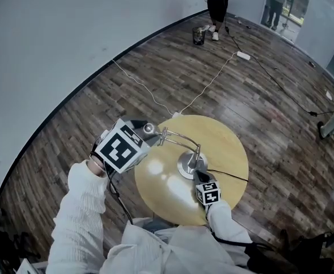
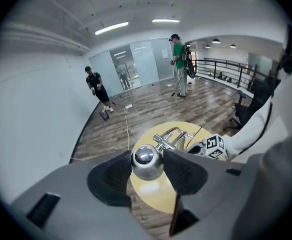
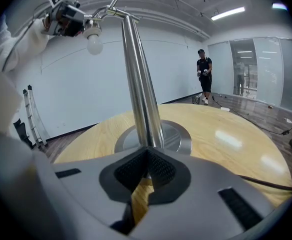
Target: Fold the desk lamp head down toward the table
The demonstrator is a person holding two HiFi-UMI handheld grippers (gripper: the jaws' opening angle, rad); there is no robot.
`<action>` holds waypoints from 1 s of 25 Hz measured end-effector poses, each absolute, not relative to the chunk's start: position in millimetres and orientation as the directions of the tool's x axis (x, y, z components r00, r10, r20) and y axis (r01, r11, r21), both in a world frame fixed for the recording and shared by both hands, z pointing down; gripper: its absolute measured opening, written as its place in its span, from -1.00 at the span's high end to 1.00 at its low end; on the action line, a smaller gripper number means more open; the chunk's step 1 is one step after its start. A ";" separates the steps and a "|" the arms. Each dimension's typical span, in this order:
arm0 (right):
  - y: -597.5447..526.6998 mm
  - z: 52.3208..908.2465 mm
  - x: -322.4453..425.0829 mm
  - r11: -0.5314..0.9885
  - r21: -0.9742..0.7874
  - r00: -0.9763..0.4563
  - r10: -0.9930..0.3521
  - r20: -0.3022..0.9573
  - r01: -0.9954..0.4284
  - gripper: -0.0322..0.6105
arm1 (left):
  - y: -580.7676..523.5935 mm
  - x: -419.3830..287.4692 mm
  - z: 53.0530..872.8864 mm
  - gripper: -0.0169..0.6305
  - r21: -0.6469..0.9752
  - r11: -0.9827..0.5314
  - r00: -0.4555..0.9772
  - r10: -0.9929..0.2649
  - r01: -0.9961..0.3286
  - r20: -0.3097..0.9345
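Observation:
A chrome desk lamp stands on a round wooden table (image 1: 226, 147), its base (image 1: 184, 165) near the middle. Its post (image 3: 138, 84) rises from the base (image 3: 178, 136). The jointed arm (image 1: 181, 137) reaches left to the chrome lamp head (image 1: 149, 129). My left gripper (image 1: 144, 135) is at the head. In the left gripper view the round chrome cap (image 2: 146, 162) fills the gap between both pads, which rest against it. My right gripper (image 1: 197, 170) is shut on the post just above the base, its jaws (image 3: 146, 166) closed round it. The white bulb (image 3: 94, 43) hangs under my left gripper (image 3: 66, 18).
A black cable (image 1: 229, 176) crosses the table's right side. A white cord (image 1: 206, 87) runs over the wood floor to a power strip (image 1: 243, 55). A person (image 1: 217, 4) stands far off beside a small bucket (image 1: 198, 36). A folded ladder (image 3: 31, 116) leans on the wall.

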State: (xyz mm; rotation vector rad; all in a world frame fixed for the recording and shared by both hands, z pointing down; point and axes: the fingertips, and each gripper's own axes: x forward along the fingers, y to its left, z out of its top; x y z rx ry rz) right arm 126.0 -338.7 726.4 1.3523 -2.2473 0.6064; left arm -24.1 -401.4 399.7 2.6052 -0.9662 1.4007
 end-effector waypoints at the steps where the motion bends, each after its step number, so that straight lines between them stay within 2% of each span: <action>1: -338.4 726.1 126.4 0.424 -0.140 -0.422 -0.699 0.578 -0.895 0.86 | -403.5 -34.1 413.6 0.34 -0.196 -0.814 0.409 -0.465 -0.547 0.785; 6: -340.6 726.6 126.8 0.414 -0.152 -0.421 -0.702 0.575 -0.897 0.86 | -409.4 -60.3 497.8 0.34 0.014 -0.837 0.456 -0.284 -0.547 0.843; 11: -341.5 727.2 125.0 0.414 -0.164 -0.428 -0.699 0.573 -0.895 0.86 | -411.7 -60.2 545.7 0.32 0.140 -0.840 0.577 -0.229 -0.524 0.784; 25: -351.5 727.0 119.1 0.387 -0.166 -0.409 -0.716 0.566 -0.907 0.86 | -414.3 -49.3 591.5 0.32 0.217 -0.851 0.618 -0.150 -0.478 0.771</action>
